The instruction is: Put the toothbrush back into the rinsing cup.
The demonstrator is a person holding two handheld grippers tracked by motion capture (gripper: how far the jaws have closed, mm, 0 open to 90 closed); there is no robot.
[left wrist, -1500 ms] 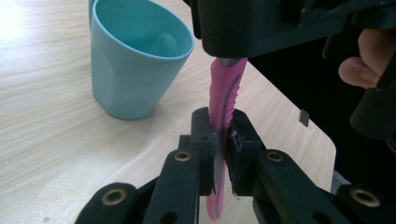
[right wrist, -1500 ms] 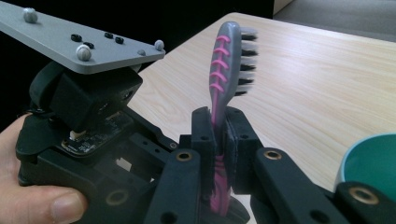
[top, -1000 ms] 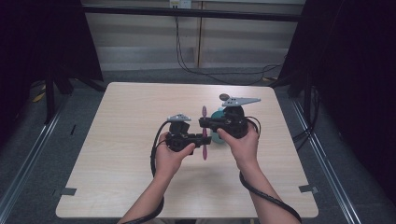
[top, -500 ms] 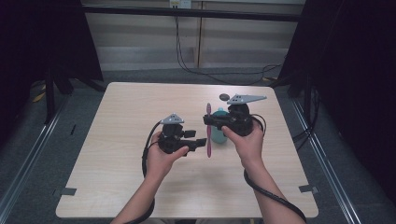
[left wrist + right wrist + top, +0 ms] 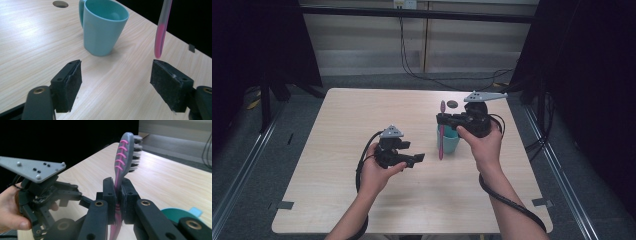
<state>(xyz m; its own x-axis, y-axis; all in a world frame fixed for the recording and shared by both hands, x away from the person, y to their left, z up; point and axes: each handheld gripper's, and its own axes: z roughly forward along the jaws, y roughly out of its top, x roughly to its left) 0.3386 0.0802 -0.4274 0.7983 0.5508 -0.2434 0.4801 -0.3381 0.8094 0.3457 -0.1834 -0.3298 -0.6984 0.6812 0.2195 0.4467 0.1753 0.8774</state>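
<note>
- Right tool (image 5: 443, 120) clamps a pink toothbrush (image 5: 442, 131) upright, bristles up, beside the teal mug (image 5: 449, 142), probably for dropping in.
- Left tool (image 5: 417, 159), jaws wide, empty, at the mug's 8 o'clock on the counter (image 5: 337, 150).

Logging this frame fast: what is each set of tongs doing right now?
Left tongs: open, holding nothing.
Right tongs: shut on the pink toothbrush, held upright by its handle.
</note>
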